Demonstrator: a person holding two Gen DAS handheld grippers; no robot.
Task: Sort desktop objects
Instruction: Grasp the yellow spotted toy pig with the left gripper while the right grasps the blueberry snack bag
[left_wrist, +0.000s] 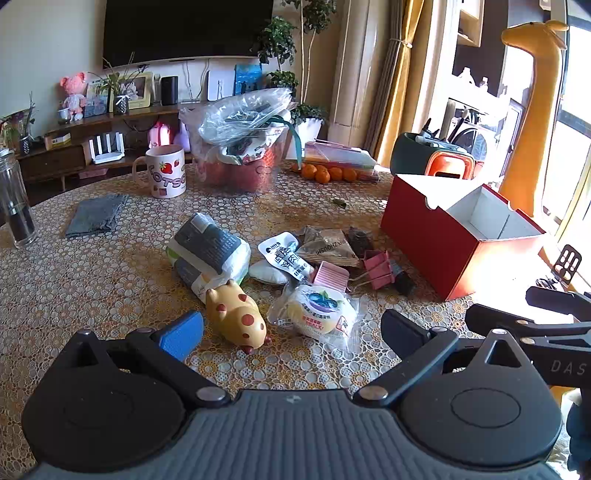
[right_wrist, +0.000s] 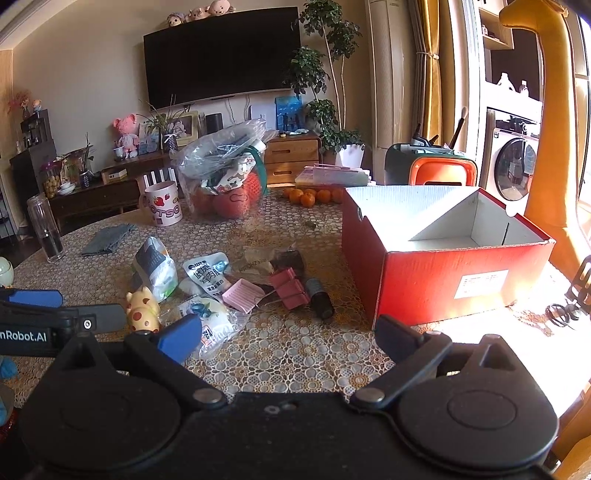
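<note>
Left wrist view: left gripper (left_wrist: 291, 330) had fingers spread wide, nothing pinched. Spotted giraffe toy (left_wrist: 236, 317) lay just ahead of the left finger (left_wrist: 183, 334), wrapped snack (left_wrist: 319, 310) between the fingertips but beyond them, pink binder clips (left_wrist: 376, 267) further up, centre frame. Red box (left_wrist: 439, 258) sat right of the pile, open, divided, visible compartments bare. Right wrist view: right gripper (right_wrist: 290, 338) also spread, holding nothing, toy (right_wrist: 142, 308) lower left, box (right_wrist: 436, 280) upper right of its fingers
</note>
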